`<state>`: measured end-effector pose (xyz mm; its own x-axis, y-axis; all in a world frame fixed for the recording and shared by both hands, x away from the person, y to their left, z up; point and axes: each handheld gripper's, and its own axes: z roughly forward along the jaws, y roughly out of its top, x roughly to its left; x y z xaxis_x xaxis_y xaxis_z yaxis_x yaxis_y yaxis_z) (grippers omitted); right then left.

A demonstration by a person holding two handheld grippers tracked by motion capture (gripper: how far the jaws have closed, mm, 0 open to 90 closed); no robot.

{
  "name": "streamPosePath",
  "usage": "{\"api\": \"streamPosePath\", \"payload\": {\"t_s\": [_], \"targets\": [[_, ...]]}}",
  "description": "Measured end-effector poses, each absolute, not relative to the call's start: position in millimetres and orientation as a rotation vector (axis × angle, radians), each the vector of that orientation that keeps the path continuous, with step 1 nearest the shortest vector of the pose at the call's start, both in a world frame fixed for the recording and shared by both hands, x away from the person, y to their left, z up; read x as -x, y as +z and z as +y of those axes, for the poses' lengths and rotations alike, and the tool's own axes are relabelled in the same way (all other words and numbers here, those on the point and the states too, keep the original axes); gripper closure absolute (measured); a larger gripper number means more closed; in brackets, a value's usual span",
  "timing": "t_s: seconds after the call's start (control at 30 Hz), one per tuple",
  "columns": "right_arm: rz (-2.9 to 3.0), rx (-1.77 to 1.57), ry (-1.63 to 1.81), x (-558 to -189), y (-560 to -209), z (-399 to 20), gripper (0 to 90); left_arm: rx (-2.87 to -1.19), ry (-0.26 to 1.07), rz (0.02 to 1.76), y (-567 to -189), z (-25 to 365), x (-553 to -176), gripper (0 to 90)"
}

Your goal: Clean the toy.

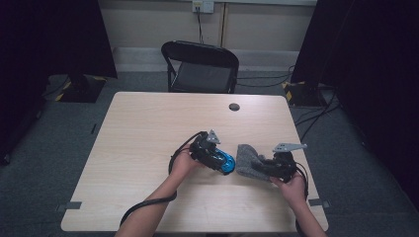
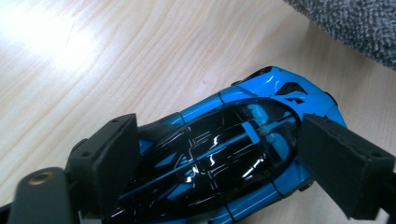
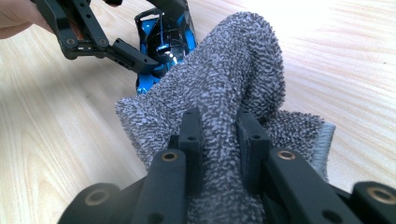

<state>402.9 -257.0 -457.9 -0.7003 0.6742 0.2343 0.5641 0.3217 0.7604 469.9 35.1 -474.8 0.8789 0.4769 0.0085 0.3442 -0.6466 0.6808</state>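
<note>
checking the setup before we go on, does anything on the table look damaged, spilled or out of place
Nothing looks damaged or spilled. The blue and black toy car sits intact on the wooden table, and the grey terry cloth beside it is merely bunched up where the right gripper pinches it.

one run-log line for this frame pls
left gripper: jaws astride blue toy car, car on table | right gripper: shut on grey cloth | cloth beside car

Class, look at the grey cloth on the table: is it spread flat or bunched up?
Bunched up. The grey cloth rises in a humped fold pinched between the right gripper jaws, beside the blue toy car.
</note>
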Motion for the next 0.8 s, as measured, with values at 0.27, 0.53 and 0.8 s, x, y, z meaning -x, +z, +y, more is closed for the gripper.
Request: {"api": "streamPosePath", "payload": {"t_s": [0.27,0.53,0.8], "targets": [[2.422,-1.221,1.299,-406.0,-461.2,-258.2,75.3,-2.318,0.211,0.561,-477.1,39.6,-474.5,9.7],[2.278,-1.397,1.155,-414.8,-460.1,-258.9,75.4,-2.284,0.223,0.561,-480.1,47.6,-476.0,9.8],[2.283,-1.432,1.054,-435.5,-474.3,-234.0,75.3,-2.29,0.224,0.563,-479.7,46.6,-475.4,9.8]]}}
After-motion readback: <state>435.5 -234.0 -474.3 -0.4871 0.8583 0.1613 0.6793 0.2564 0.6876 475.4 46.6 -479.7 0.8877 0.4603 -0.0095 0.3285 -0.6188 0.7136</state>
